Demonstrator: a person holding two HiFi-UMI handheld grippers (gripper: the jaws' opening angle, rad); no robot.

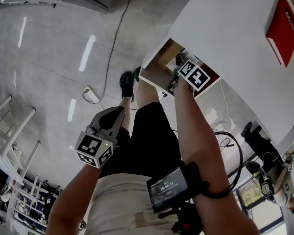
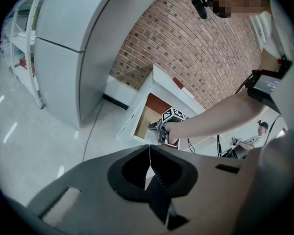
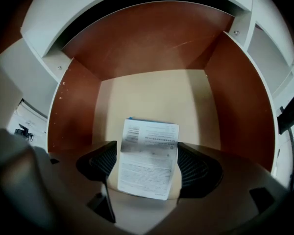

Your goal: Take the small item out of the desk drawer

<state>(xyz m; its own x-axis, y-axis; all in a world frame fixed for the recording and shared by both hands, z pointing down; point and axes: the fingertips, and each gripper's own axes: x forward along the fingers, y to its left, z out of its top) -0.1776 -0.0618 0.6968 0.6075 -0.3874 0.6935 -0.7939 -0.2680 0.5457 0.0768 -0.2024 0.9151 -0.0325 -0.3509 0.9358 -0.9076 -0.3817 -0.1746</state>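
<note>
The desk drawer [image 1: 159, 62] stands pulled out from the white desk [image 1: 235, 43]; its inside is red-brown with a pale floor [image 3: 152, 97]. A small white printed packet [image 3: 148, 155] lies flat on that floor. My right gripper [image 3: 148, 166] reaches steeply down into the drawer, open, with a ribbed pad on each side of the packet; I cannot see them pressing on it. From the head view the right gripper [image 1: 175, 77] is at the drawer's mouth. My left gripper [image 2: 149, 153] hangs shut and empty at the left [image 1: 112, 116], away from the desk.
A red book [image 1: 283, 31] lies on the desk top. A power strip [image 1: 91, 94] and its cable lie on the floor near the person's shoes [image 1: 126, 82]. A white rack [image 1: 5, 131] stands at the left, and a big grey cabinet [image 2: 73, 48] before a brick wall [image 2: 206, 48].
</note>
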